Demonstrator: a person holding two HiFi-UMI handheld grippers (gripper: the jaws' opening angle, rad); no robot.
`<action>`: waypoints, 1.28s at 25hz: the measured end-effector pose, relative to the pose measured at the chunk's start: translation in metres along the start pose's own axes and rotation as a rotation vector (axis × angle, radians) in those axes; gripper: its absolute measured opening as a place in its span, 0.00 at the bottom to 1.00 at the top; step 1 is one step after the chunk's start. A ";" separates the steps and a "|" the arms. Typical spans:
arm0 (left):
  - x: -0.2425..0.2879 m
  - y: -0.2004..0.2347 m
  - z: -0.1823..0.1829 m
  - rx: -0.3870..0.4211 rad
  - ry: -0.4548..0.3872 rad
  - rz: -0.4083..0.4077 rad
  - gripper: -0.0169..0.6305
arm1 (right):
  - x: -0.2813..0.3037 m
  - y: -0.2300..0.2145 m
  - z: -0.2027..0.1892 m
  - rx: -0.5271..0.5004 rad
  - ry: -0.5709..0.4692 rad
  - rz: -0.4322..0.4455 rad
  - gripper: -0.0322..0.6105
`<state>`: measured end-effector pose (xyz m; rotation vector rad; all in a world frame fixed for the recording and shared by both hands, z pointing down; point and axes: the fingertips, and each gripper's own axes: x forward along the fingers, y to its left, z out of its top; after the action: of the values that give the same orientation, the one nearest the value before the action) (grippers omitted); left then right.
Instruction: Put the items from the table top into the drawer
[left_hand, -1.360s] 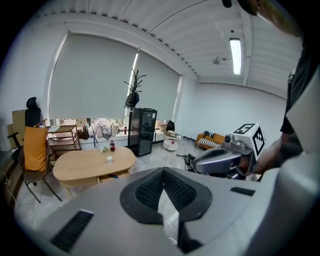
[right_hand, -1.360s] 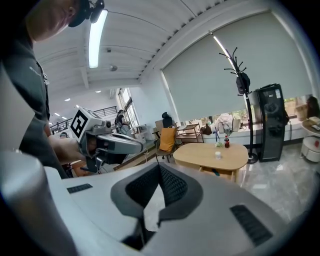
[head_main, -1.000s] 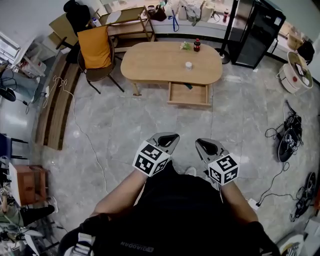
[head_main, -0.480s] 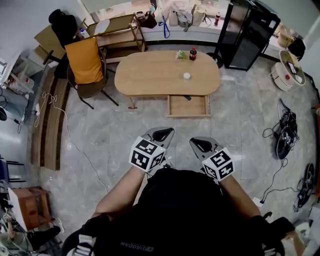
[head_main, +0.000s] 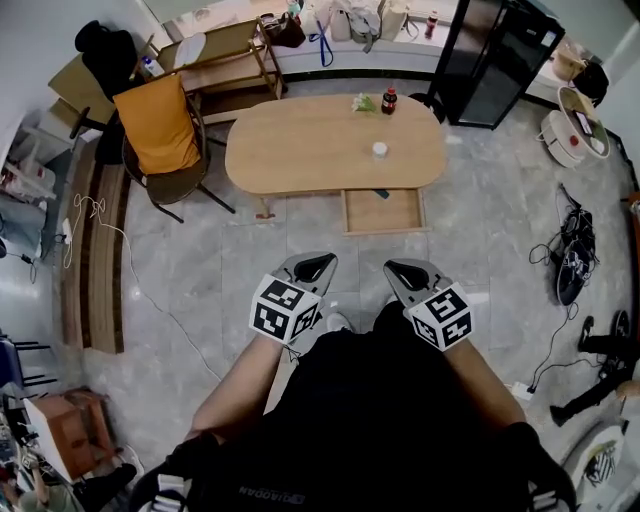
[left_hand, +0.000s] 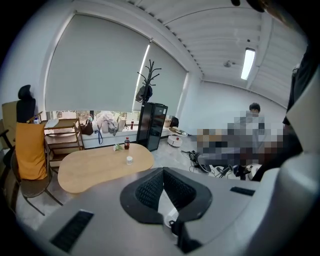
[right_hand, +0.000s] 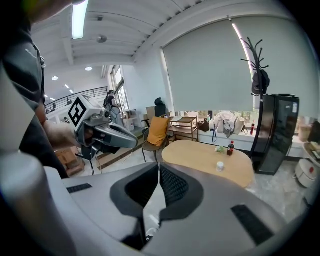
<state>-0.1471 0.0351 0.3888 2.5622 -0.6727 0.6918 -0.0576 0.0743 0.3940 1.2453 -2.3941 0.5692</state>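
Note:
An oval wooden table (head_main: 320, 150) stands ahead, well beyond both grippers. On it are a cola bottle (head_main: 389, 100), a small green and white item (head_main: 363, 102) and a white cup (head_main: 379, 150). Under its near edge an open drawer (head_main: 383, 212) holds a small dark object (head_main: 382, 193). My left gripper (head_main: 318, 263) and right gripper (head_main: 405, 270) hang side by side over the floor, both shut and empty. In the left gripper view the jaw tips (left_hand: 163, 168) meet, with the cup (left_hand: 129, 160) and bottle (left_hand: 126, 144) far behind. In the right gripper view the jaw tips (right_hand: 159, 165) also touch.
A chair draped in orange cloth (head_main: 160, 125) stands left of the table, with a wooden shelf (head_main: 215, 60) behind it. A black cabinet (head_main: 490, 60) is at the back right. Cables (head_main: 570, 270) lie on the floor at right. A person sits in the left gripper view.
Both grippers have travelled forward together over the floor, and the table and drawer sit closer. The jaws stay shut and hold nothing.

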 end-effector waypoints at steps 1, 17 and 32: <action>0.003 0.005 0.000 -0.006 0.001 0.001 0.03 | 0.004 -0.009 0.001 0.009 0.003 -0.011 0.06; 0.123 0.121 0.049 -0.097 0.099 0.126 0.03 | 0.153 -0.256 -0.029 0.012 0.225 -0.071 0.06; 0.243 0.200 0.088 -0.228 0.229 0.230 0.03 | 0.312 -0.404 -0.106 -0.039 0.462 0.026 0.23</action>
<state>-0.0389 -0.2517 0.5021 2.1786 -0.9186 0.9100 0.1275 -0.2949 0.7125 0.9427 -2.0238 0.7242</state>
